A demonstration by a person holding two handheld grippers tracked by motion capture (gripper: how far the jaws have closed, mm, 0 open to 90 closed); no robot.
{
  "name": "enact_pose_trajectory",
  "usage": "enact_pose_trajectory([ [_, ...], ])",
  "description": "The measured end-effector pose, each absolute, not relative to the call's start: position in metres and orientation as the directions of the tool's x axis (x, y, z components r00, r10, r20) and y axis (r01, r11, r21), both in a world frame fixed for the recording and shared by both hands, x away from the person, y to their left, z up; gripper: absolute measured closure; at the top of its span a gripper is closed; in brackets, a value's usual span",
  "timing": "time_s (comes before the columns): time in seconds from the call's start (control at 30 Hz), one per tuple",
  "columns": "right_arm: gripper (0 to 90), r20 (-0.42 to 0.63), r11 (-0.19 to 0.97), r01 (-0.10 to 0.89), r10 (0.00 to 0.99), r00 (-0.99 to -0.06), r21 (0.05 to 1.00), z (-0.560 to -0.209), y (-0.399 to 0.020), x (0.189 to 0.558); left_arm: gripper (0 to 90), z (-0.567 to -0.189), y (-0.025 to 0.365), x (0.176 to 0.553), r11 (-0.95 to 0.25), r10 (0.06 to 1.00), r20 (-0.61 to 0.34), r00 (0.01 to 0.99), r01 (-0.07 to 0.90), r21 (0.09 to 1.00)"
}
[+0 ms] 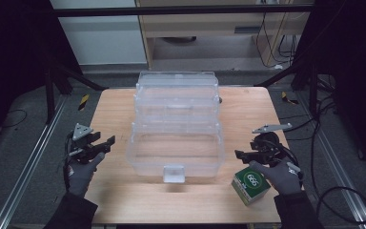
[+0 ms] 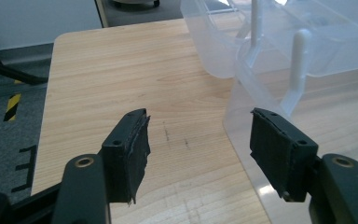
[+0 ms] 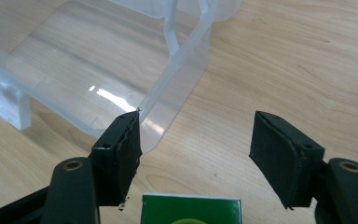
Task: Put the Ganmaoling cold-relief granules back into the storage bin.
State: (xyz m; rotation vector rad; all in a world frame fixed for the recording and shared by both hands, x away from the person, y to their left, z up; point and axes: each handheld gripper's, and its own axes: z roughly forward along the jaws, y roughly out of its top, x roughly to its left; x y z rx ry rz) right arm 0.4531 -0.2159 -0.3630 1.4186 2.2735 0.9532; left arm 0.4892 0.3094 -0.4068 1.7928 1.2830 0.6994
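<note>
Green carton (image 1: 250, 184) with white print sits at the near right of the wooden table (image 1: 119, 114), just beside the right hand (image 1: 280, 175); its top edge shows in the right gripper view (image 3: 191, 209). Right gripper (image 1: 242, 154): jaws spread apart, holding nothing, aimed at the near right corner of the clear plastic tiered box (image 1: 176, 129). That box stands open at the table's centre, upper trays stepped back, a latch tab on its front wall. Left gripper (image 1: 108, 142): jaws likewise released and empty, just beside the box's left wall (image 2: 242, 107), held by the left hand (image 1: 82, 171).
</note>
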Motion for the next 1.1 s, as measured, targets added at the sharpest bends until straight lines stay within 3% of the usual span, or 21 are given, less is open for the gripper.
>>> enact_pose_trajectory([
  [0.53,29.8,0.053,0.368,0.764,0.885,-0.463,0.530,-0.364,-0.216,0.440,35.6,-0.414,0.315,0.490,-0.167,0.947,-0.007,0.320,0.514,0.841],
  [1.1,18.6,0.075,0.408,0.820,0.878,-0.473,0.400,-0.385,-0.217,0.436,35.2,-0.419,0.313,0.492,-0.181,0.946,0.000,0.324,0.530,0.828],
])
